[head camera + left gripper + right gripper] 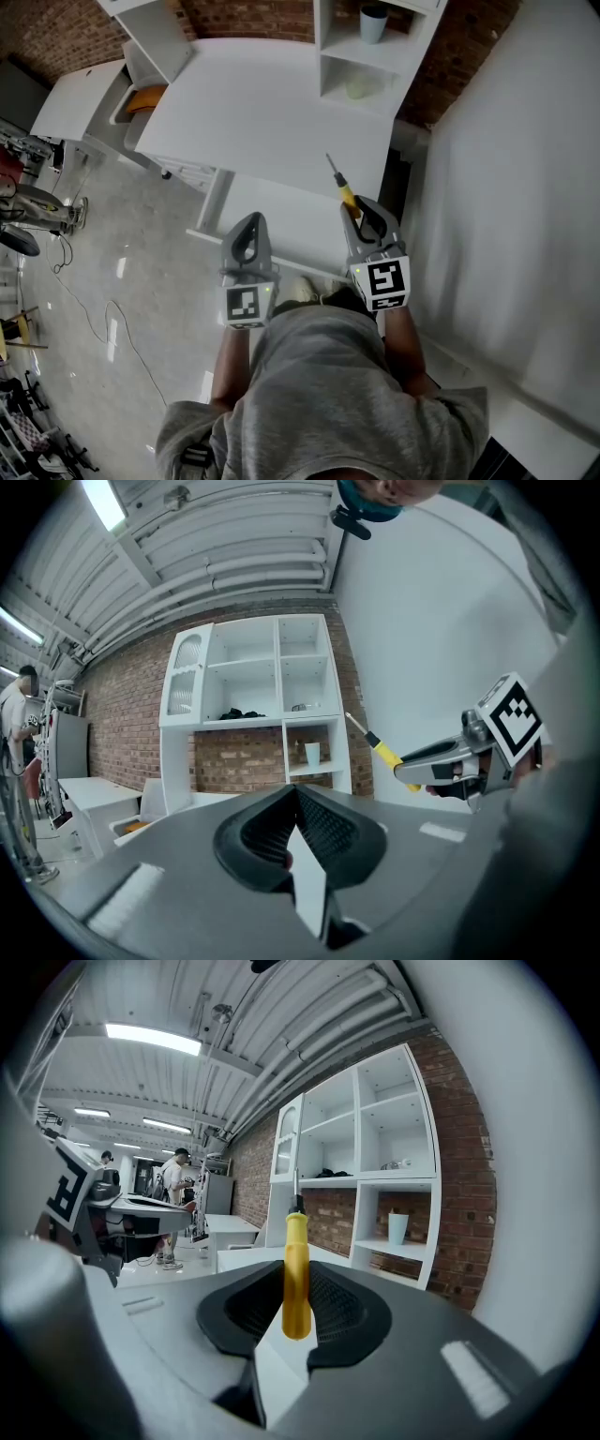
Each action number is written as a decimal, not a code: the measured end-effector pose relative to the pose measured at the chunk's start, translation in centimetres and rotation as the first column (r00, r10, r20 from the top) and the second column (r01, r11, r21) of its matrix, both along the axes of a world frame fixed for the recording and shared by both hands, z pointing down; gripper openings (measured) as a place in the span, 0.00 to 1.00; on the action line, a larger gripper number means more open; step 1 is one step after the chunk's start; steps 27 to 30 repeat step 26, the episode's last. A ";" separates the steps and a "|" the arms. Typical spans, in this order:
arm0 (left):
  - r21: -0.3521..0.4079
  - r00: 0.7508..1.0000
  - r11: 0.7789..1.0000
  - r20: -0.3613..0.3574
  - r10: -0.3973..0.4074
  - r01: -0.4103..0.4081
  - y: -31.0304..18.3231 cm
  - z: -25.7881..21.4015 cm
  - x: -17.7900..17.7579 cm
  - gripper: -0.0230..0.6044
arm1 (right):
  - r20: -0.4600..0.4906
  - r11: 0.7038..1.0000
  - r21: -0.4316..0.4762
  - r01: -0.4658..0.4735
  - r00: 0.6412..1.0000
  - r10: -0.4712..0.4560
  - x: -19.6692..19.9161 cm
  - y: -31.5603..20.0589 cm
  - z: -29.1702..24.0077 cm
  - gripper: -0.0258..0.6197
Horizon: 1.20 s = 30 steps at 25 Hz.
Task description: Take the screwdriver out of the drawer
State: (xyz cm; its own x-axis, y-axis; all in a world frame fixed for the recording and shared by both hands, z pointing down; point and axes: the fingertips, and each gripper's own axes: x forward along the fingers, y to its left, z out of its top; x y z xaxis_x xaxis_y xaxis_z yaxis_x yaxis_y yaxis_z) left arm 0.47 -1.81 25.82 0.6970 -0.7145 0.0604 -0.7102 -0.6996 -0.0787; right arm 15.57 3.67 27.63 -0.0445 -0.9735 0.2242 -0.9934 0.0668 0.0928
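- Screwdriver (347, 194) is out of the drawer (281, 225) and in my right gripper (366, 216). Its yellow handle sits between the pads, and the metal shaft points off toward 11 o'clock over the white worktop (262, 103).
- Grip lies low on the handle, I judge so that the tool runs in line with the jaws and cannot swing as it clears the drawer. The drawer lies pulled out beneath, at about 7 o'clock from the tip.
- Right jaws stand at a middling width set by the handle's thickness, and both pads press on it.
- Left gripper (249, 225) hangs at 9 o'clock of the right one and touches nothing. Its jaws are drawn together with nothing between them, I judge because this lift needs one hand only.
- Task looks all but done to me: the tool is free of the drawer.
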 end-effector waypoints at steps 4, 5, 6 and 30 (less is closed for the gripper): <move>0.002 1.000 1.000 0.005 -0.002 0.002 -0.1 0.1 -0.3 0.06 | -0.004 1.000 -0.002 0.006 1.000 -0.006 -0.3 -0.2 0.1 0.17; 0.003 1.000 1.000 0.005 -0.004 0.004 -0.1 0.1 -0.3 0.06 | -0.004 1.000 -0.001 0.008 1.000 -0.008 -0.3 -0.2 0.1 0.17; 0.003 1.000 1.000 0.003 -0.006 0.006 -0.1 0.1 -0.3 0.06 | -0.004 1.000 0.001 0.009 1.000 -0.009 -0.3 -0.3 0.1 0.17; -0.011 0.999 0.999 -0.001 -0.034 0.034 -0.5 0.5 0.3 0.06 | -0.024 1.000 0.009 0.029 0.999 -0.028 0.4 -0.9 0.1 0.17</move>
